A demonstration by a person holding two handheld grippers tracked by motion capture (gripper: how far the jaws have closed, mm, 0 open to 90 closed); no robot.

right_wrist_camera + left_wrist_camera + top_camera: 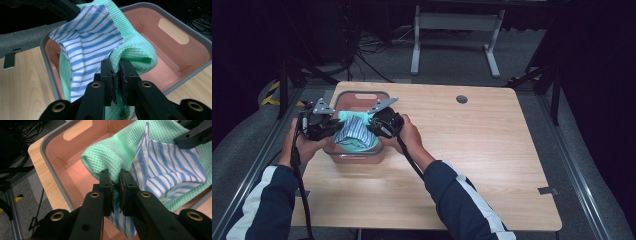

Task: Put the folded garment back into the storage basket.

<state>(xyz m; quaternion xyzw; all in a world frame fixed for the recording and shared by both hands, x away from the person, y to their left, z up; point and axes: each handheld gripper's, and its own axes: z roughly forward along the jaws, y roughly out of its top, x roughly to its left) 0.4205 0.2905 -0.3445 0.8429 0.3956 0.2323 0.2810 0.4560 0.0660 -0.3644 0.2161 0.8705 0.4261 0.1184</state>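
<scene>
Mint-green waffle cloth [357, 131] and a blue-striped cloth [353, 133], pinched together at opposite edges by the left gripper [332, 125] and right gripper [373, 124]. Held slack over the pink bin [362, 98], apparently to lower both in as one bundle.

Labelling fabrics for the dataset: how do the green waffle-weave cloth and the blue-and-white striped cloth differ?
The mint-green waffle-weave cloth is thick, plain and bumpy; the blue-and-white striped cloth is thin, smooth and patterned. The green cloth is folded round on the outside, with the striped cloth lying against it and hanging below it. Both hang over the pink plastic bin, and each of the left gripper and right gripper is shut on the green cloth's fold.
</scene>
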